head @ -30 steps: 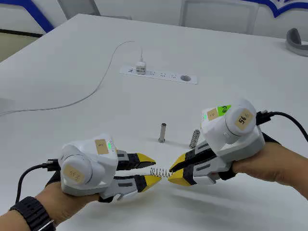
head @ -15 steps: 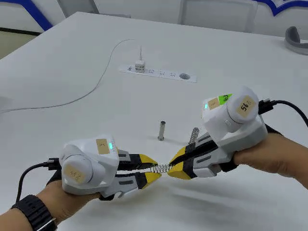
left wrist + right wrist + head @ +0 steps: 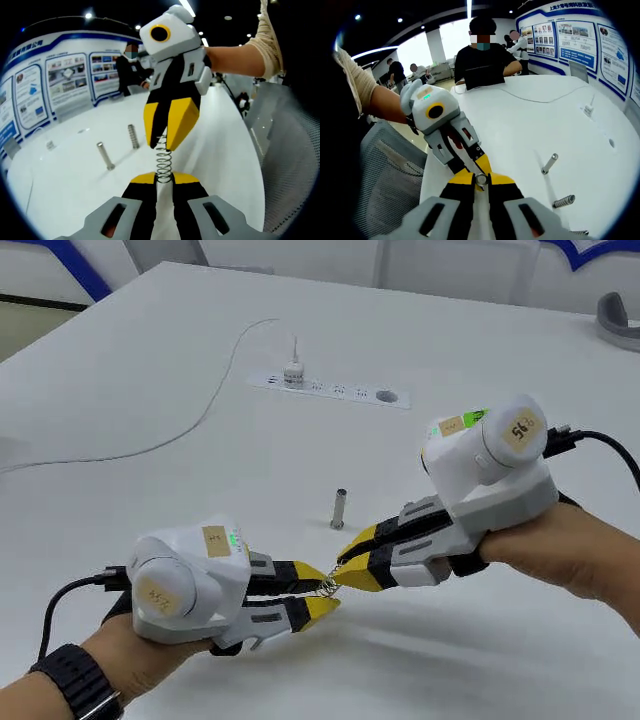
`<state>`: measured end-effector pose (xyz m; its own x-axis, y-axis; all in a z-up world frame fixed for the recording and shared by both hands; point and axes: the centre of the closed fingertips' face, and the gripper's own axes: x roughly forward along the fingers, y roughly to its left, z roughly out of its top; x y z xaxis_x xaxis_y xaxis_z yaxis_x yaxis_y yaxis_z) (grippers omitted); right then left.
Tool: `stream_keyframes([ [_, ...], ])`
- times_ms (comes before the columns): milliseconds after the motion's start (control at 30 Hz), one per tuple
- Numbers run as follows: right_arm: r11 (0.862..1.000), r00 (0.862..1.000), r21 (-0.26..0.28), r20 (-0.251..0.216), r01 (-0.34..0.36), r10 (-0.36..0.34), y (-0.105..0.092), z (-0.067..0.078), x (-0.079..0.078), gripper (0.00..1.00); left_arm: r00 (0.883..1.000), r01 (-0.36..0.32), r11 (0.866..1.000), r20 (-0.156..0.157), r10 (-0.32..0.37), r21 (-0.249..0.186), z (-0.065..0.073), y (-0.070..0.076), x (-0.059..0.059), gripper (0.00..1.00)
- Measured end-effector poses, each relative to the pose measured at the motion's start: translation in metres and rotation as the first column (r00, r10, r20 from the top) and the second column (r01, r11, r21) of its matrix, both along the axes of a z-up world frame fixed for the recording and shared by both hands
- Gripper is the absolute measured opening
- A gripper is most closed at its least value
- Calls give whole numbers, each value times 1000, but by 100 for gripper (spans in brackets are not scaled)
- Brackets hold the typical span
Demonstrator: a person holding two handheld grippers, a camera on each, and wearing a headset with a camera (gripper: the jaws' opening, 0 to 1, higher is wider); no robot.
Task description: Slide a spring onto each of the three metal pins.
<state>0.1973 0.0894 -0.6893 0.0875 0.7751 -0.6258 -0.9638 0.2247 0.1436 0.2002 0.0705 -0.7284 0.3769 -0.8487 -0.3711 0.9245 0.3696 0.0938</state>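
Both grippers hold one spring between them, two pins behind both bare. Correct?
Not quite. One pin is bare; the other already wears a fitted spring, as the left gripper view shows. The left gripper and right gripper do hold the held spring between them.

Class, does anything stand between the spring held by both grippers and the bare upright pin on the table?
Nothing visible does: in the left gripper view, only bare table lies between the spring and the pin.

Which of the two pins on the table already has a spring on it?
The pin nearer the right gripper, sleeved in a spring; the other pin is bare.
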Motion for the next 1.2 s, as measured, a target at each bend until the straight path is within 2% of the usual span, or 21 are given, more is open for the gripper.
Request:
stream_keyframes([
  [333,999,999,46,21,27,-28,10,9,5,11,1000,-5,999,-15,4,-37,6,-6,1,11],
  [667,997,997,72,66,37,-41,15,14,10,11,999,-37,997,-32,35,-70,10,-3,8,11],
  [867,997,996,72,80,38,-44,15,15,11,11,999,-44,997,-28,42,-71,10,-3,9,11],
  [1200,997,993,70,117,18,-26,17,15,8,12,997,-61,996,-45,58,-70,9,1,11,10],
])
